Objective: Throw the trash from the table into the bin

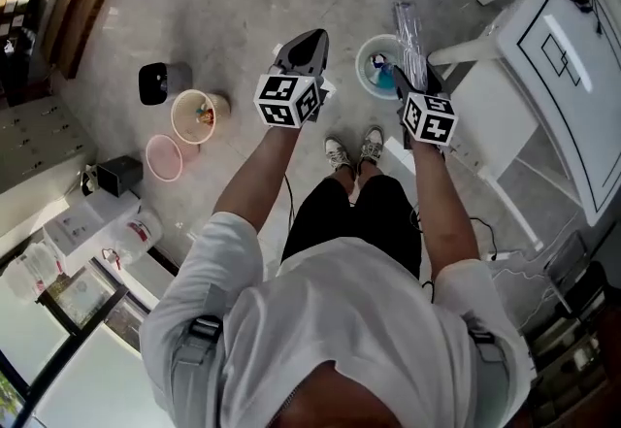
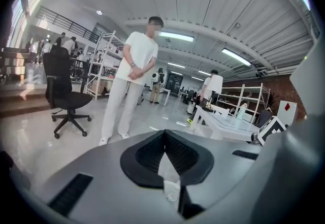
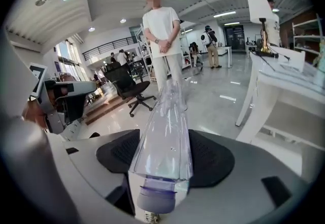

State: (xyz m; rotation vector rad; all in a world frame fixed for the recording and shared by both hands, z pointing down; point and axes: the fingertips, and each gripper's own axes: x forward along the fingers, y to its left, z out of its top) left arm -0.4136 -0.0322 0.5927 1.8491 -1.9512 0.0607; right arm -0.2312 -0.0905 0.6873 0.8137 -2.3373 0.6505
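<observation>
Fingers [image 2: 144, 154] of the left gripper [image 2: 163, 137] are closed together at the tips. A thin white scrap [image 2: 167, 172] is pinched in the wedge between them, and I cannot tell what it is made of. From the head view this left gripper [image 1: 309, 40] hangs over the floor in front of the person's shoes [image 1: 354, 152].

The right gripper [image 3: 165, 134] has its fingers [image 3: 210, 154] clamped on the flattened sides of a clear plastic bottle [image 3: 165, 116]. The bottle's greyish-purple cap [image 3: 156, 198] faces the camera and its body sticks out ahead past the fingertips. In the head view the right gripper [image 1: 415, 79] holds the bottle [image 1: 408, 28] just beside the right rim of the bin [image 1: 367, 52]. That bin is a round white one standing on the floor near the legs of the white surface [image 1: 572, 101], with something blue inside.

Further left on the floor are a cream bucket [image 1: 184, 130] and a pink ring [image 1: 163, 158].

Both gripper views show a person in white [image 2: 133, 73] standing on the shiny floor, with a black office chair [image 2: 63, 91] nearby.
</observation>
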